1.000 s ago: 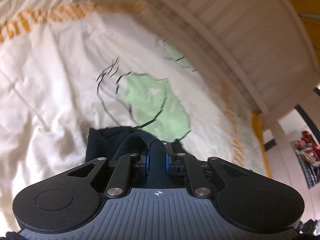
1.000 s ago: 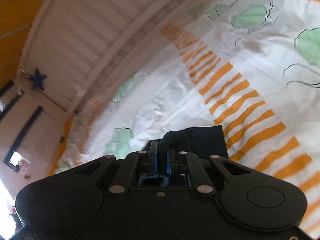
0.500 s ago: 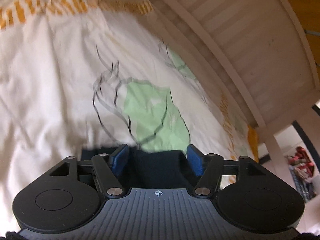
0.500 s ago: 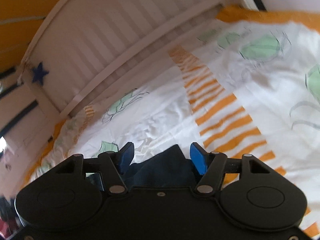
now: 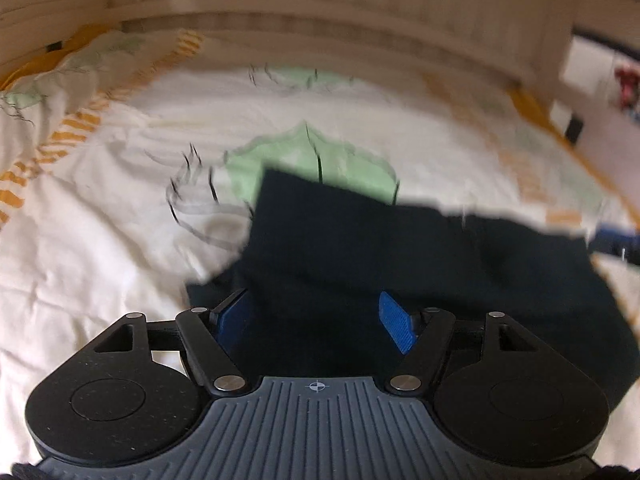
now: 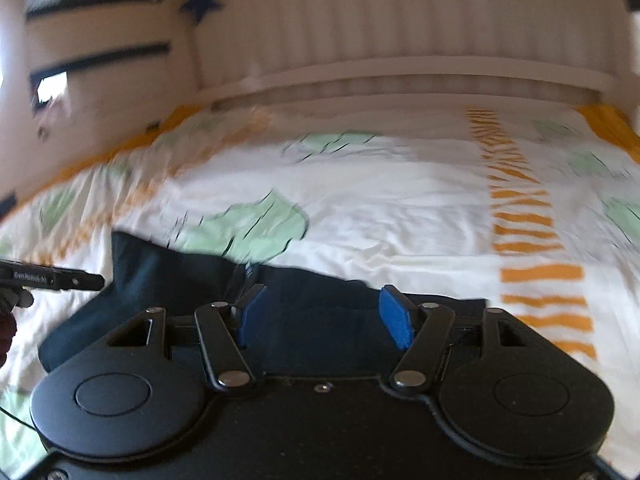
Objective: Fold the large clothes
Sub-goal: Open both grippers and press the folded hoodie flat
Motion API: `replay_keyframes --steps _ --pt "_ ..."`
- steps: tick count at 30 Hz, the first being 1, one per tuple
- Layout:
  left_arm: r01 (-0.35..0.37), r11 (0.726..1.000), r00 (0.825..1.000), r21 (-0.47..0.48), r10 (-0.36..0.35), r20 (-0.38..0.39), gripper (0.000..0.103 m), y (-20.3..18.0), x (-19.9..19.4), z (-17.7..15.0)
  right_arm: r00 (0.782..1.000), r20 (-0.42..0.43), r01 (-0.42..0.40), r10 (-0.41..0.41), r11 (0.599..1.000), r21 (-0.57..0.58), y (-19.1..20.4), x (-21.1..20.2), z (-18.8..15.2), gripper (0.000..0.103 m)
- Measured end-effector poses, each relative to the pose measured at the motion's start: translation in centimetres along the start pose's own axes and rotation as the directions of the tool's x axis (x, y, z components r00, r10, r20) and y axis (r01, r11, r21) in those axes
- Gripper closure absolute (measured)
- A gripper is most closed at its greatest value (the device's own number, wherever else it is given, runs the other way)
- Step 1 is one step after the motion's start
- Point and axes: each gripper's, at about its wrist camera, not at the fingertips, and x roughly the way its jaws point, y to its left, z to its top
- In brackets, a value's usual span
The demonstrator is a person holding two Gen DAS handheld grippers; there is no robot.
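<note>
Across the bedspread, the dark garment lies soft and limp, left gripper and right gripper having just opened, jaws apart; best pinched at its 12 o'clock hem.

Both wrist cameras sit low and close above the bed, looking forward and downward along their fingers toward the slatted headboard. Shared ground: the dark garment and the green-patterned bedcover.
</note>
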Motion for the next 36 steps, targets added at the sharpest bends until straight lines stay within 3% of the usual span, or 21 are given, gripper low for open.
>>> replay_keyframes --steps 2,5,7,11,17,20,21,24,27,29,33,35,36 --pt "-0.014 1.000 1.000 -0.025 0.013 -0.026 0.034 0.3 1.6 -0.6 0.999 -0.038 -0.019 0.017 0.998 -0.062 0.8 1.3 0.1 0.037" --pt "-0.061 0.987 0.996 -0.147 0.051 -0.070 0.032 2.1 3.3 -1.2 0.996 -0.084 -0.045 0.033 0.990 -0.135 1.4 3.0 0.3 0.037" --pt "-0.039 0.974 0.997 -0.223 0.024 -0.070 0.031 3.4 3.9 -1.9 0.994 -0.106 -0.058 0.039 0.981 -0.184 1.6 4.0 0.4 0.037" --pt "-0.041 0.985 0.998 -0.169 0.033 -0.048 0.030 3.1 3.5 -2.5 0.984 -0.165 -0.117 0.071 0.950 -0.291 2.2 5.8 0.4 0.030" --pt "-0.031 0.985 0.999 -0.168 0.028 -0.018 0.030 2.9 3.5 -3.2 0.964 -0.246 -0.191 0.103 0.911 -0.366 2.7 7.3 -0.3 0.030" --pt "-0.031 0.986 1.000 -0.164 0.031 -0.002 0.030 2.8 3.8 -3.2 0.956 -0.267 -0.211 0.120 0.914 -0.346 2.6 7.3 -0.3 0.056" --pt "-0.030 0.986 1.000 -0.165 0.031 0.002 0.030 2.8 3.7 -3.3 0.955 -0.267 -0.220 0.129 0.912 -0.346 2.7 7.0 -0.5 0.075" --pt "-0.029 0.986 1.000 -0.166 0.030 0.007 0.030 2.9 3.7 -3.4 0.965 -0.217 -0.211 0.145 0.922 -0.324 2.5 6.0 0.0 0.095" --pt "-0.030 0.986 0.999 -0.165 0.032 0.011 0.030 2.8 3.7 -3.4 0.993 -0.105 -0.075 0.047 0.959 -0.272 1.4 5.9 1.1 0.095" --pt "-0.033 0.986 0.999 -0.166 0.035 0.009 0.030 2.8 3.7 -3.3 0.991 -0.134 -0.052 0.023 0.974 -0.220 0.5 7.4 1.2 0.095" --pt "-0.036 0.985 0.999 -0.166 0.036 0.001 0.030 2.7 3.7 -3.2 0.975 -0.210 0.004 -0.068 0.957 -0.291 2.0 10.4 -1.2 0.091" --pt "-0.038 0.986 0.999 -0.161 0.036 -0.012 0.030 2.7 3.6 -2.9 0.982 -0.162 0.041 -0.095 0.952 -0.304 2.4 10.0 -1.5 0.082" --pt "-0.038 0.987 0.999 -0.159 0.035 -0.021 0.031 2.7 3.5 -2.7 0.985 -0.141 0.055 -0.100 0.955 -0.290 2.3 9.5 -1.3 0.065"
